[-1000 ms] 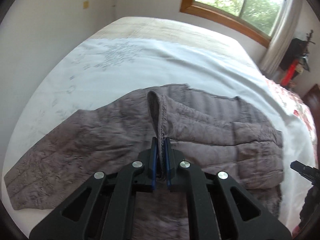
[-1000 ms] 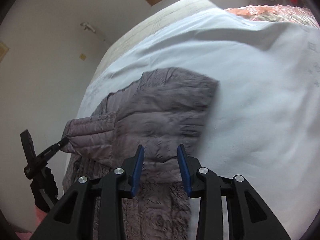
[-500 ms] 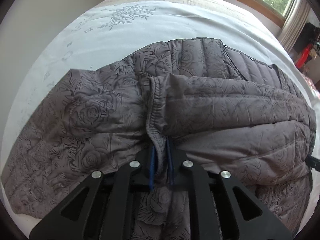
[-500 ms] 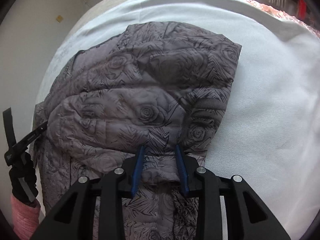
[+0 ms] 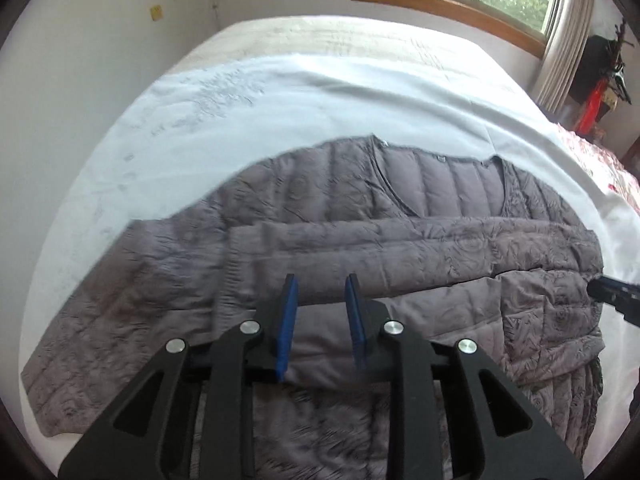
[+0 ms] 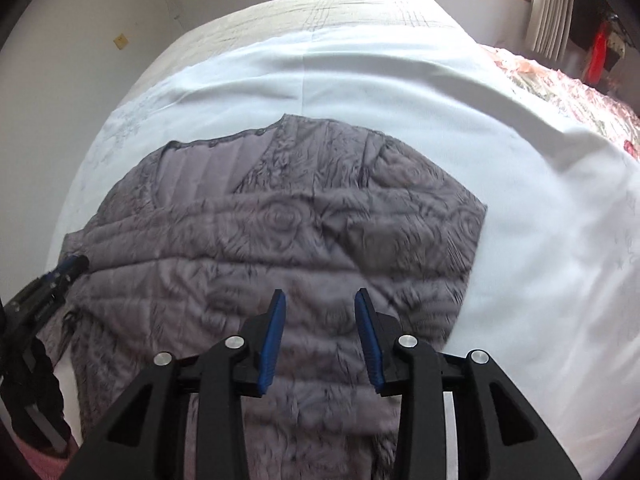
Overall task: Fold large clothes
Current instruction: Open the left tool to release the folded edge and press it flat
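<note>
Grey quilted rose-patterned jacket (image 5: 400,248), one sleeve folded across, on white bedsheet (image 5: 320,112). Left gripper (image 5: 320,304), right gripper (image 6: 320,316): jaws apart, empty. Risk: puffy sleeve springing back, unpinned.

Matt quilted cloth jacket (image 5: 360,248) on smooth white sheet (image 5: 320,112)

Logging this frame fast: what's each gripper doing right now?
Left gripper: open, holding nothing, above the jacket.
Right gripper: open, holding nothing, also above the jacket.
</note>
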Demonstrator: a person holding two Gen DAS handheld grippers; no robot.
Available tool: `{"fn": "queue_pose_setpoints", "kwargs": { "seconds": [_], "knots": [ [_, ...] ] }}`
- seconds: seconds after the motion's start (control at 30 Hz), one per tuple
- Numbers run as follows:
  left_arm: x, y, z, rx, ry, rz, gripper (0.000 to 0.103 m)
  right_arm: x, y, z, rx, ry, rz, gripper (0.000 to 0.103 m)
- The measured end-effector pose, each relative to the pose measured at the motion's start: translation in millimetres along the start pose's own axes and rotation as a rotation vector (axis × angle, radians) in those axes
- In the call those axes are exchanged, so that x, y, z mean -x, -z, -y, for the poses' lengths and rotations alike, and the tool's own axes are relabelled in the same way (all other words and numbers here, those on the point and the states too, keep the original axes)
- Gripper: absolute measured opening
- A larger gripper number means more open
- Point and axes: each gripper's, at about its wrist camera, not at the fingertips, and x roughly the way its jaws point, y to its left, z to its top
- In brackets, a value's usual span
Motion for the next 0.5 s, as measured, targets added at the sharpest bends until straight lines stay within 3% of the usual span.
{"fn": "queue_pose_setpoints", "kwargs": {
  "seconds": [0.27, 0.5],
  "knots": [
    [-41, 8, 3, -0.033, 0.014, -0.044, 0.026, -37, 2, 0, 0.009, 0.030, -0.039, 0.036],
    [-51, 16, 1, -0.041, 0.032, -0.021, 0.026, -46, 9, -3, 0.002, 0.051, 0.007, 0.037]
  ]
}}
